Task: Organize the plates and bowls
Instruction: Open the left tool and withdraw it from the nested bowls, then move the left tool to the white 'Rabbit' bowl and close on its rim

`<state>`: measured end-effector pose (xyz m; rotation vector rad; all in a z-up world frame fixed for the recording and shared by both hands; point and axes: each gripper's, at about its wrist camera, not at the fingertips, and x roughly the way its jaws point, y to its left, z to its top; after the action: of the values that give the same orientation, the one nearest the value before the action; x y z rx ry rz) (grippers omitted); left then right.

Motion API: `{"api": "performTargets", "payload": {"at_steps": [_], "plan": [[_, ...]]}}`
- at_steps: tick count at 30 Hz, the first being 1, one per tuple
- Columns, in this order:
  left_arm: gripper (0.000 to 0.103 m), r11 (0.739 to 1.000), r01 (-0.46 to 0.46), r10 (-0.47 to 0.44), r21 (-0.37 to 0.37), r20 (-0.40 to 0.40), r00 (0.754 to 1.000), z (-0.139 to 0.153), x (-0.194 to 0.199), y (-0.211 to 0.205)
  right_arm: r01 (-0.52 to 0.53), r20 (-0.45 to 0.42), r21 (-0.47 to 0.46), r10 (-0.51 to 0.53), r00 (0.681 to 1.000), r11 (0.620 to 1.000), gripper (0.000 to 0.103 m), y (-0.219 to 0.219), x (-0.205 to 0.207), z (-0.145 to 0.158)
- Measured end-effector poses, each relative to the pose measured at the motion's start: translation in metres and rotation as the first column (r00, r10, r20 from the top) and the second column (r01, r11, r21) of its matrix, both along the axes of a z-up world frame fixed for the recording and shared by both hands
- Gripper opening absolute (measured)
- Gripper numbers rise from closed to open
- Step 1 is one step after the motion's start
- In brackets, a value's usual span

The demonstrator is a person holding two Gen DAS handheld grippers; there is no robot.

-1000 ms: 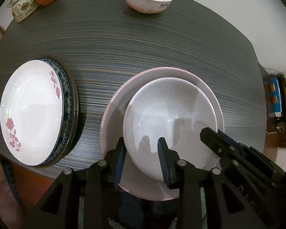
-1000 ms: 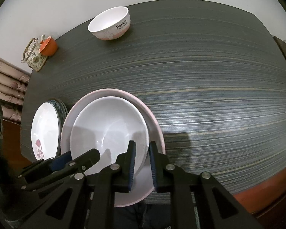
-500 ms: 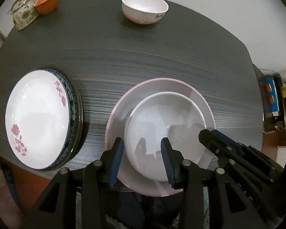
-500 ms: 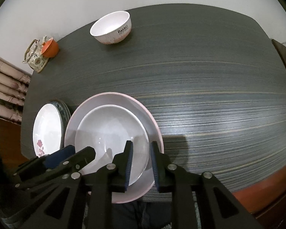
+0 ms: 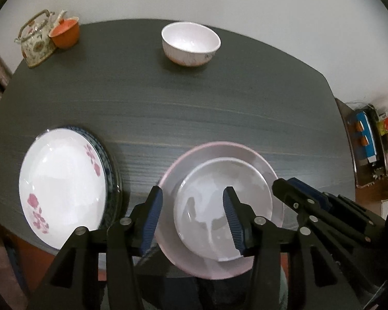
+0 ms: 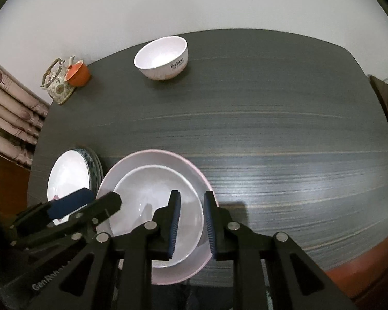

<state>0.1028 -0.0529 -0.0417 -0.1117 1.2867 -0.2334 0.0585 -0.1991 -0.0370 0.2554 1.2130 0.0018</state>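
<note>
**Glazed stack near the bench edge, both jaws off it**

Glazed white bowl (image 5: 222,201) sits nested in the pink plate (image 5: 261,160), and that pair rests close to the near edge of the dark bench (image 5: 194,113). The left gripper (image 5: 192,217) hangs over the bowl's left rim with its jaws opening; the rim shows between them in the left wrist view, but the pads appear clear of it. The right gripper (image 6: 191,223) has its jaws narrowly apart, straddling the bowl's right rim from above, and I judge they press on nothing, though the gap is slim enough that contact cannot be fully ruled out.

Risks from here, as I read them:

- The plate's front edge seems to reach the bench edge or slightly past it. A nudge toward the person could tip the pair off.
- If the right jaws lift off while one pad is touching the bowl's rim, the bowl could drag, tilt inside the plate and clatter.
- Glazed ware is slick; a pinch on a thin curved rim could slip, more so with a plate hanging below.
- The floral plate (image 5: 62,183), lying on a blue-rimmed plate (image 5: 104,155) at the left, is also near the edge, just beside the left jaws' sweep.
- The deep bowl (image 6: 161,58) stands well apart at the far side, near a teapot (image 5: 36,41) and an orange cup (image 5: 64,32); reaching for it means passing over the stack.
</note>
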Motion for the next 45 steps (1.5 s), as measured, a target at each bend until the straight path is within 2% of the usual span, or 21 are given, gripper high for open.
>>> {"api": "performTargets", "payload": {"at_steps": [10,20,26,30,35,39,45], "plan": [[0.046,0.997,-0.064,0.062,0.037,0.042,0.997,-0.001,0.025,0.016,0.008,0.035,-0.027,-0.007,0.999,1.000,0.020,-0.013,0.022,0.001],[0.046,0.989,-0.131,0.129,0.068,0.035,0.991,-0.013,0.068,0.035,0.019,-0.009,-0.013,-0.019,1.000,1.000,0.020,-0.029,0.062,-0.014],[0.046,0.986,-0.160,0.157,0.056,0.044,0.987,-0.013,0.102,0.039,0.019,-0.006,0.113,-0.018,1.000,0.993,0.020,-0.041,0.098,-0.017],[0.046,0.984,-0.180,0.180,0.006,0.033,0.983,-0.014,0.126,0.043,0.011,0.017,0.188,-0.014,1.000,0.982,0.020,-0.047,0.124,-0.014],[0.046,0.977,-0.209,0.210,-0.038,0.018,0.978,-0.020,0.159,0.049,0.021,0.030,0.174,-0.026,0.999,0.984,0.020,-0.046,0.158,-0.014],[0.046,0.968,-0.229,0.228,-0.106,-0.026,0.973,-0.028,0.186,0.051,0.073,-0.009,0.230,-0.073,0.997,0.970,0.020,-0.051,0.190,-0.026],[0.046,0.954,-0.254,0.250,-0.162,-0.047,0.967,-0.038,0.219,0.048,0.122,-0.045,0.241,-0.115,0.992,0.963,0.022,-0.051,0.223,-0.047]]}}
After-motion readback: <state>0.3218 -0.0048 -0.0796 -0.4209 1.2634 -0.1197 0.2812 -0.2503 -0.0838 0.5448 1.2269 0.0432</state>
